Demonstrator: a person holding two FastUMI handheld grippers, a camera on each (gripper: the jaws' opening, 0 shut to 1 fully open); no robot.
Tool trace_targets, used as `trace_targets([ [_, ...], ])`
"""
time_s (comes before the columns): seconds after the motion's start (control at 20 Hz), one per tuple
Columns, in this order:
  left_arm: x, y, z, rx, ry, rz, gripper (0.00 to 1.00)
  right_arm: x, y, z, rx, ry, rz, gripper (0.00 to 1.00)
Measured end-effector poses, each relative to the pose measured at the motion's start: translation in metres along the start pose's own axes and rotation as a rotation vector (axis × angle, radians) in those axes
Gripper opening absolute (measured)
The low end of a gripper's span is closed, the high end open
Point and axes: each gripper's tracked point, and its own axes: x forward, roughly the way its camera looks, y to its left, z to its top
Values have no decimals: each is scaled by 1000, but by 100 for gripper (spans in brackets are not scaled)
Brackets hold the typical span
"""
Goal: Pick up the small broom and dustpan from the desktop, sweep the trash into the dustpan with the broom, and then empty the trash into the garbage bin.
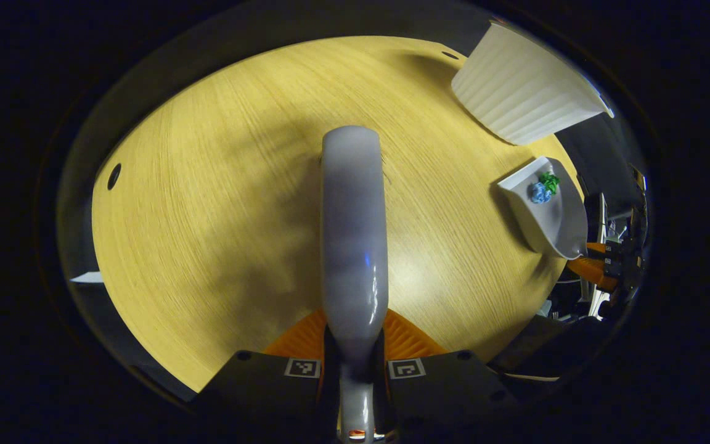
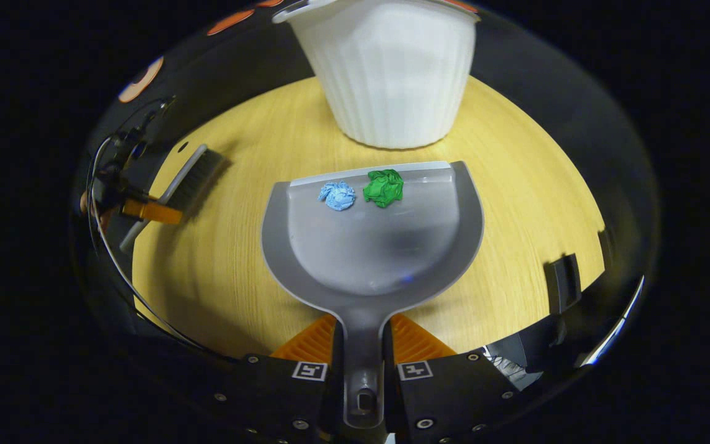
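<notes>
Right gripper (image 2: 364, 364): fingers pinching the dustpan (image 2: 370, 240) by its handle, nearest the lens. The pan is extending forward over the desktop (image 2: 515, 203), mouth facing away.

Trash: a blue paper wad (image 2: 337, 195) and a green paper wad (image 2: 384, 187) are lying side by side inside the pan, close to its front lip.

Garbage bin (image 2: 395, 74): white, ribbed, standing just beyond the lip, directly ahead.

Step in hand, as judged: carrying the loaded pan to the bin for emptying. With both wads sitting so near the lip, keeping the pan level or slightly tipped back looks wise until the lip is passing over the bin's rim; only then tilting forward, slowly, so the light paper is sliding rather than bouncing out.

Left gripper (image 1: 355, 361): fingers pressing on the handle of the broom (image 1: 355, 240), which is running straight ahead from the lens above the tabletop, apart from the pan.

What each view is adding: the right gripper view is showing the broom's dark bristles at far left and the wads clearly. The left gripper view is showing the pan from the side, apparently lifted off the desk, though the distortion at the edge is making that uncertain.
</notes>
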Motion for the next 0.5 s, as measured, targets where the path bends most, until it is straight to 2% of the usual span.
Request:
trace_targets([
  [0.3, -23, 9, -41, -95, -5, 37, 26, -26, -72, 5, 89, -56, -100, 27],
  [0.5, -45, 17, -66, -216, -13, 29, 26, -39, -115, 19, 132, -114, -211, 27],
])
